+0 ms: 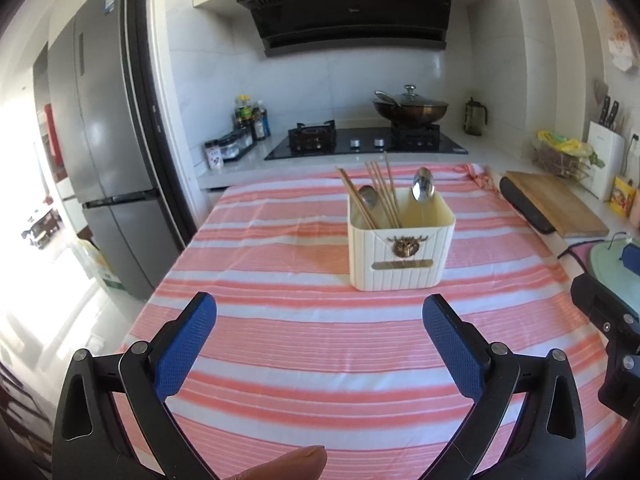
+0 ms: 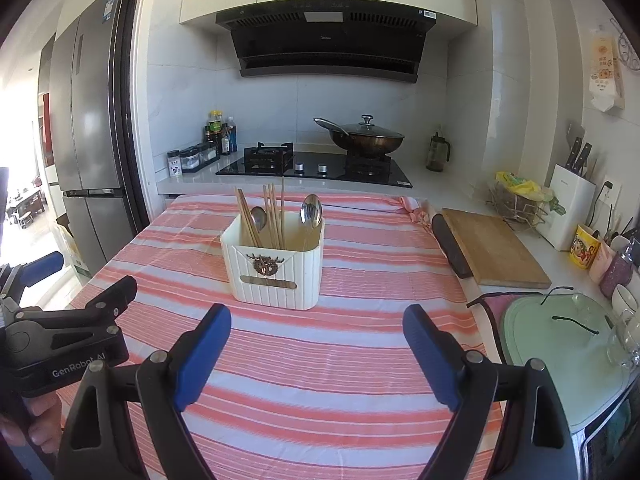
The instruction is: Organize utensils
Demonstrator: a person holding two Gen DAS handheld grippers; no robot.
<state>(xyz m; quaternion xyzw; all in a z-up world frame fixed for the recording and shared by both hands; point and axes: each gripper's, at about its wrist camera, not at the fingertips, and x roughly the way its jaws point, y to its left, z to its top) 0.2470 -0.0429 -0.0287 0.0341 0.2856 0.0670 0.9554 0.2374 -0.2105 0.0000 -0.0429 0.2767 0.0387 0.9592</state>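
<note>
A cream ribbed utensil holder [image 1: 400, 256] [image 2: 274, 276] stands on the pink striped tablecloth [image 1: 280, 344] [image 2: 320, 360]. Several wooden chopsticks [image 1: 382, 192] [image 2: 272, 216] and two metal spoons [image 1: 423, 188] [image 2: 311, 210] stick up out of it. My left gripper [image 1: 320, 316] is open, short of the holder, with nothing between its blue pads. My right gripper [image 2: 318, 326] is open too, also short of the holder and empty. The left gripper's body [image 2: 68, 332] shows at the left of the right wrist view, with a hand on it.
Behind the table runs a counter with a gas hob [image 2: 316, 168], a lidded wok [image 2: 360, 136] and sauce bottles [image 2: 218, 132]. A wooden cutting board [image 2: 496, 248] and a glass-topped surface [image 2: 560, 344] lie to the right. A grey fridge [image 1: 104, 120] stands left.
</note>
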